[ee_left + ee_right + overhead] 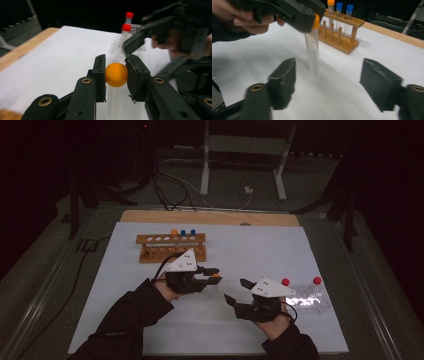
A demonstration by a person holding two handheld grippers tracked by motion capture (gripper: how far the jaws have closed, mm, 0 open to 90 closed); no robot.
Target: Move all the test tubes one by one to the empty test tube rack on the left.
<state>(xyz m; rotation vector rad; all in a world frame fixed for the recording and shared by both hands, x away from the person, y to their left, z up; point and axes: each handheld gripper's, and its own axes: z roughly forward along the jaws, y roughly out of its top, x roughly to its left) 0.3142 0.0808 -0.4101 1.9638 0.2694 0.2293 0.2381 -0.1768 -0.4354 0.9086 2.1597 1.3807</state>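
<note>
Between the left gripper's (pixel 116 75) ridged black jaws sits a clear tube's (pixel 312 53) round orange cap (pixel 116 74), pinched; right gripper's (pixel 328 83) jaws spread.

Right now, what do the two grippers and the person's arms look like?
Both the left gripper and the right gripper are black two-jaw tools, each topped by a grey three-cornered plate, with brass-coloured pivot rivets and a black trailing cable. The person wears dark long sleeves.

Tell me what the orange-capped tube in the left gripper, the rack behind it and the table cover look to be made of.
Orange-capped tube: clear plastic or glass, see-through body; the cap looks like smooth, glossy plastic. It is clamped at the cap by the left gripper.
Rack: wood, light brown with visible dowel posts and drilled holes, matte.
Table cover: a flat white sheet, matte, probably paper or plastic; which one is unclear.
</note>
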